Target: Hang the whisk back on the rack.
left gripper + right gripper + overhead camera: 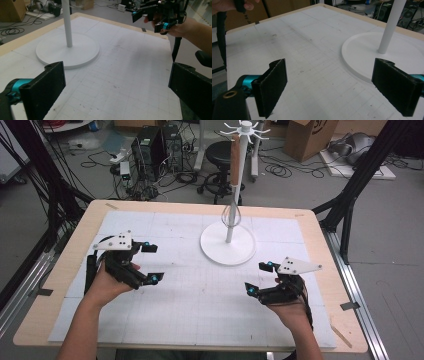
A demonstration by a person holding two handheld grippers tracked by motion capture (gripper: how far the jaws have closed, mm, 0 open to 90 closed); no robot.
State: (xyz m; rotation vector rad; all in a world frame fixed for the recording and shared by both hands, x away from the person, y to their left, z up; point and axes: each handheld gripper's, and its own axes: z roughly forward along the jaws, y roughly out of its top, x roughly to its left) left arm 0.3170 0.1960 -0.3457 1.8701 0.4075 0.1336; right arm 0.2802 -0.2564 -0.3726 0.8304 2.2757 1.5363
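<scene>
Both the left claw (151, 262) and the right claw (259, 278) are hovering spread and empty above the bench (190, 320), with the whisk (231, 212) hanging untouched on the stand (227, 242).

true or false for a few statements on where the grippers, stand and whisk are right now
1. Both grippers are open and hold nothing. True: the left gripper and the right gripper each show a wide gap between the jaws.
2. The whisk lies flat on the mat. False: it hangs from the white stand, handle up.
3. The stand sits between the two grippers, farther from the person. True.
4. The left gripper grips the stand's pole. False: it is apart from it, over the white gridded mat.
</scene>
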